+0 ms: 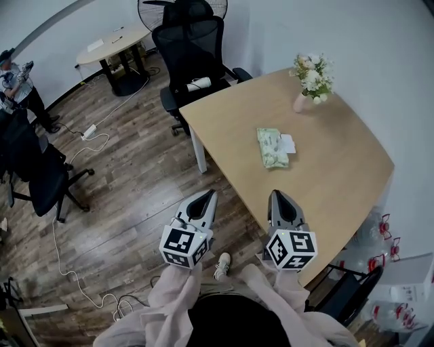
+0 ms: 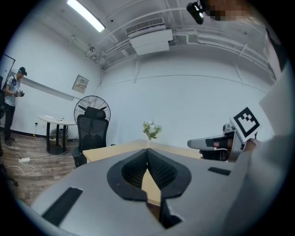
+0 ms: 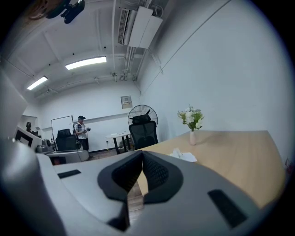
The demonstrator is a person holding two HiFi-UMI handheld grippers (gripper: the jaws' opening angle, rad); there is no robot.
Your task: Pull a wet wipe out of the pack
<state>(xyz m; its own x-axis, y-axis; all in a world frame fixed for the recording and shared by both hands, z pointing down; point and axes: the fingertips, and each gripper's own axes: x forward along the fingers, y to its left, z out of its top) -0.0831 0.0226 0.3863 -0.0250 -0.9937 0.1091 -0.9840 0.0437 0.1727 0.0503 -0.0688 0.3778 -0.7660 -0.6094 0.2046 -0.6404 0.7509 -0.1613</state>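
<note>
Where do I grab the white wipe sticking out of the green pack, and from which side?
Pinch the crumpled white tuft standing up from the wet wipe pack, probably coming from above. The pack lies flat on the table, so only that raised tuft gives jaws something to close on.

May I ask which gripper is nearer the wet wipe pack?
Right. The right gripper is at the table edge, facing the wet wipe pack; the left gripper is over the floor.

Fan [image 1: 146,13] cut off by the top edge; person [image 1: 15,85] clipped at upper left; wet wipe pack [image 1: 272,148] print too small to read.
</note>
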